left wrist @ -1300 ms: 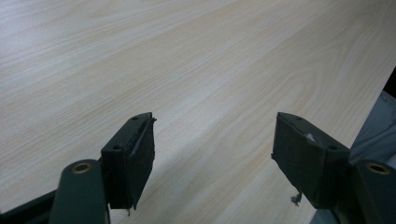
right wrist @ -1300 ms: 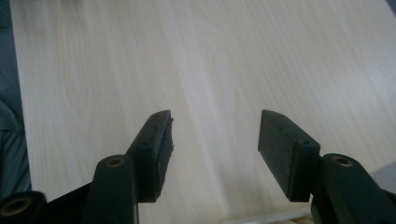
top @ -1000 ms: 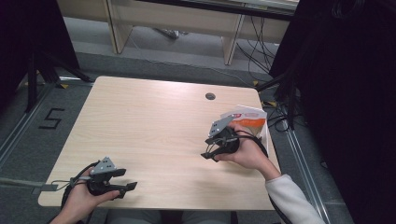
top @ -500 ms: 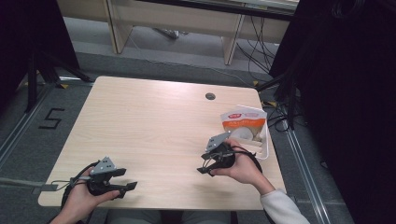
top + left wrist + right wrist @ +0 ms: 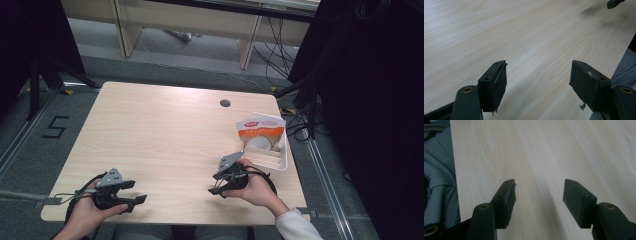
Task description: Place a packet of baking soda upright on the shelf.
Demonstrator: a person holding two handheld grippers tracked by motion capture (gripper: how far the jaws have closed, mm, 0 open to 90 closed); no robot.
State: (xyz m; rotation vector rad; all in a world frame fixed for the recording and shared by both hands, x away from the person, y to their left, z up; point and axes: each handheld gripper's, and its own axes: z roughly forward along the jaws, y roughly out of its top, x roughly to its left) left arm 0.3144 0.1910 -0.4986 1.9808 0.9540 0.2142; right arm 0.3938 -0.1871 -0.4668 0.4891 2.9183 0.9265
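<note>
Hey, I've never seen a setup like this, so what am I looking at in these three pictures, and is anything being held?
A person sits at a wooden table, holding a two-jaw tool in each hand. The high view looks down from above: left gripper at bottom left, right gripper further right. The other two pictures come from cameras riding on each gripper, looking along its black jaws. Both grippers are open and hold nothing; bare wood shows between the jaws. At the table's right edge sits a white tray with an orange-and-white packet in it.

One packet (image 5: 260, 129), perhaps one tray (image 5: 278, 161)
</note>
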